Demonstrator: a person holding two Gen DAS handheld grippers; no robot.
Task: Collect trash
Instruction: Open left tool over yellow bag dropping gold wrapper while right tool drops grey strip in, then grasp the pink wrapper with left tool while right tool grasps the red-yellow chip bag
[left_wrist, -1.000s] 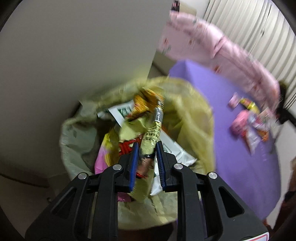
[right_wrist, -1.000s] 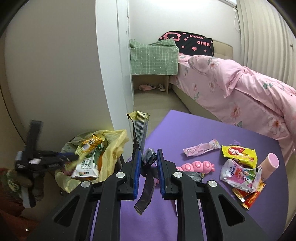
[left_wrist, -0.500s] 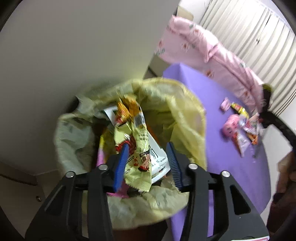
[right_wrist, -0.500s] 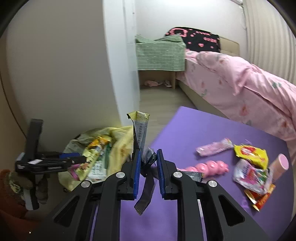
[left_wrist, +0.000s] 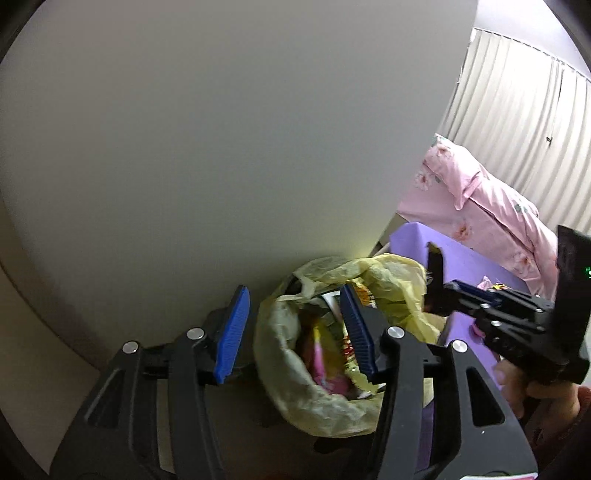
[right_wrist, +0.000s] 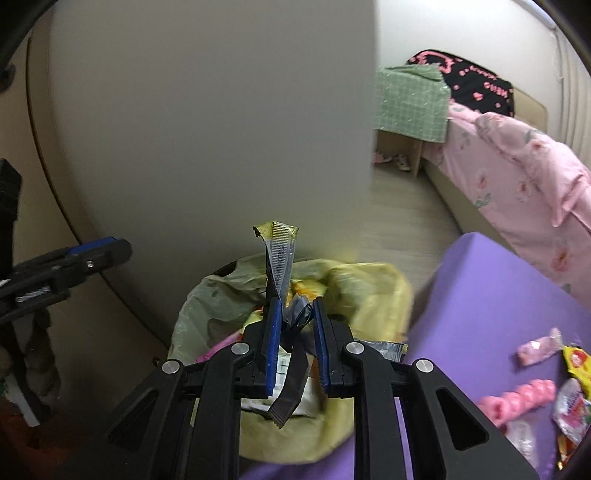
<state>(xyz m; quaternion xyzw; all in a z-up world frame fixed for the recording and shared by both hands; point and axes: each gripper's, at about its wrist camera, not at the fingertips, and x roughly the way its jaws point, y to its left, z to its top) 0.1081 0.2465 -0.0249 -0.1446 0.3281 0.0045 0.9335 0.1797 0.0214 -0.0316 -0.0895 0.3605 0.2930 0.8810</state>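
The left gripper (left_wrist: 293, 330) has its jaws opening with nothing between them, the yellow trash bag (left_wrist: 295, 384) of wrappers just beyond and below them. The right gripper (right_wrist: 293, 343) is clenched on a grey-and-gold wrapper (right_wrist: 279, 258) that sticks up past its jaws, right over the bag. More wrappers (right_wrist: 537, 345) lie on the purple worktop (right_wrist: 480, 295) to the right.

The bag's (right_wrist: 373, 291) mouth lay open above; a wall (right_wrist: 221, 129) stood close behind; the mat (right_wrist: 491, 295) flanked it.
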